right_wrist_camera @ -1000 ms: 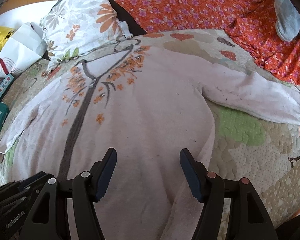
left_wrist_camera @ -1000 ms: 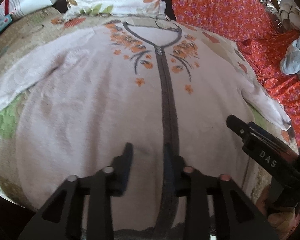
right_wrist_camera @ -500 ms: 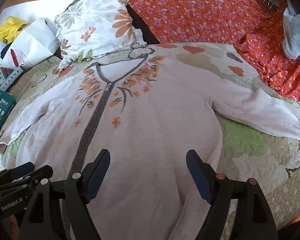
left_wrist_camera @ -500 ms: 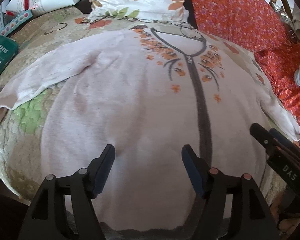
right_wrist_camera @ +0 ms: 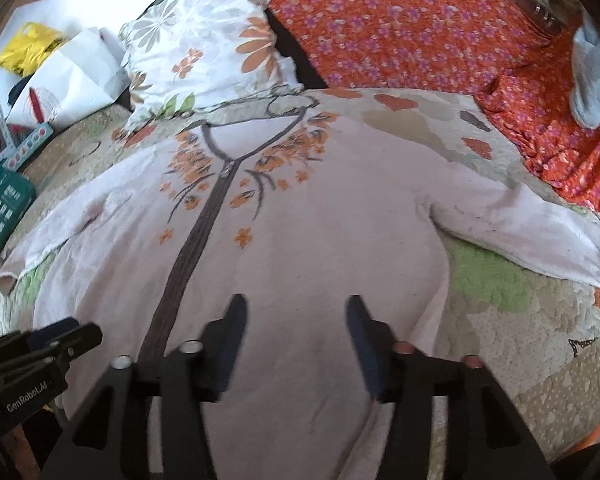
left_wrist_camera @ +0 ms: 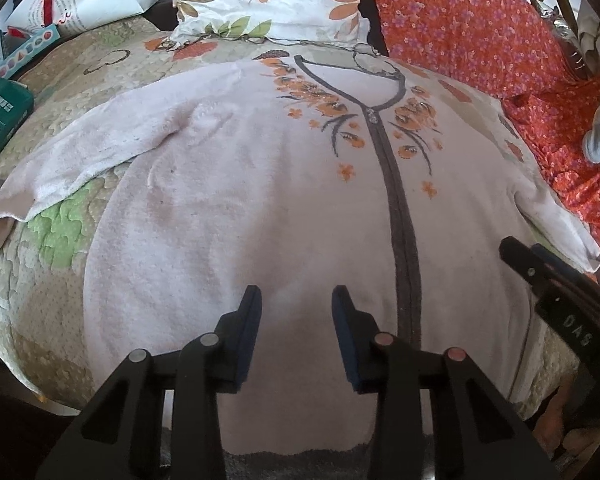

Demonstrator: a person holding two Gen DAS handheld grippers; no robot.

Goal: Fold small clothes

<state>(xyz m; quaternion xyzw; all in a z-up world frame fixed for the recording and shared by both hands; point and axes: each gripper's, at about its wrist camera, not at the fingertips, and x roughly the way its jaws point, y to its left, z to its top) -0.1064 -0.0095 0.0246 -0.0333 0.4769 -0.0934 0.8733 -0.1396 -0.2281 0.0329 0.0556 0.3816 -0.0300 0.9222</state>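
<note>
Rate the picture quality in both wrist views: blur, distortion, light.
Left wrist view: sharp, daylit, fisheye bulges the pink top, corners black. Right wrist view: motion blur smears the right gripper and the embroidery; same bulge.

We see soft, even daylight with faint shadows. Fisheye bending curves the quilted bed edges, dark vignettes fill the corners, and the right view's black fingers look slightly blurred.

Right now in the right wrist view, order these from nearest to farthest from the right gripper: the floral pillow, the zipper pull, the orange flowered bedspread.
1. zipper pull: left of centre, on the pale garment.
2. floral pillow: beyond the collar, upper left.
3. orange flowered bedspread: farthest, upper right.

Measured from the right gripper.
</note>
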